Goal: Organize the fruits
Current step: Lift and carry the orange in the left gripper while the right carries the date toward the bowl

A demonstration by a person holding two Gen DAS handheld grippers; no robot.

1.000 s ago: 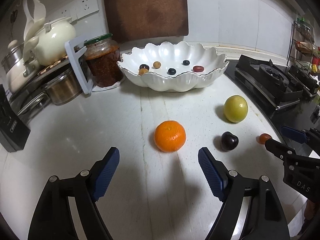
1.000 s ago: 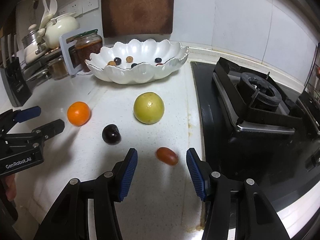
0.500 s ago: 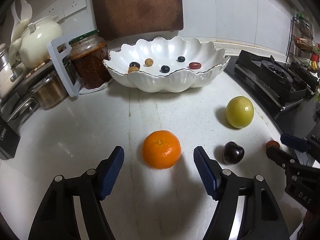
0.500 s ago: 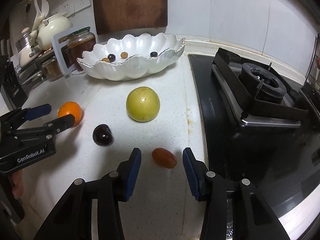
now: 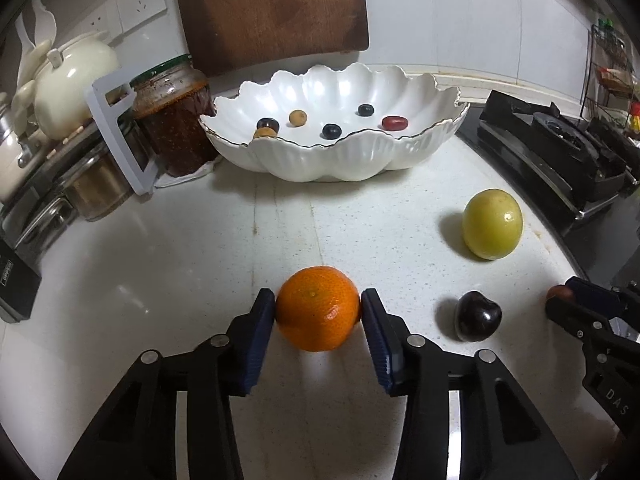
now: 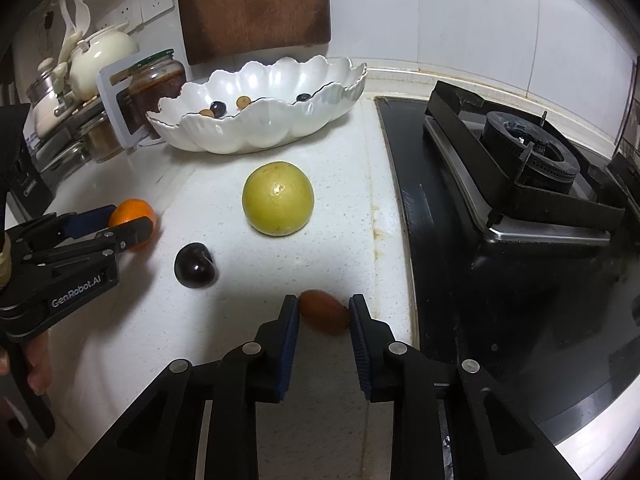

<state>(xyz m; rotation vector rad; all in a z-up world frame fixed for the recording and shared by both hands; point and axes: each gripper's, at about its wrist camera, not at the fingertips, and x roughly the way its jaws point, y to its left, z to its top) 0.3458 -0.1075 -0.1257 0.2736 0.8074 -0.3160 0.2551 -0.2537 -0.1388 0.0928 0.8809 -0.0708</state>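
An orange (image 5: 318,312) sits on the white counter between the blue pads of my left gripper (image 5: 318,300). Its jaws are closing and both pads press on the fruit's sides. A small oblong red fruit (image 6: 324,312) lies near the stove's edge, with my right gripper (image 6: 323,306) shut on it. A dark plum (image 5: 478,316) and a yellow-green round fruit (image 5: 493,224) lie loose between the two grippers. At the back stands a white scalloped bowl (image 5: 332,160) with several small fruits in it.
A black gas stove (image 6: 520,184) borders the counter on the right. A jar of red sauce (image 5: 174,120), a white teapot (image 5: 72,80) and metal pots crowd the back left. A wooden cutting board (image 5: 272,8) leans on the wall behind the bowl.
Both grippers have closed: the left one moved forward and came in on the orange, the right one came in on the small red fruit. The fruits have stayed on the counter.
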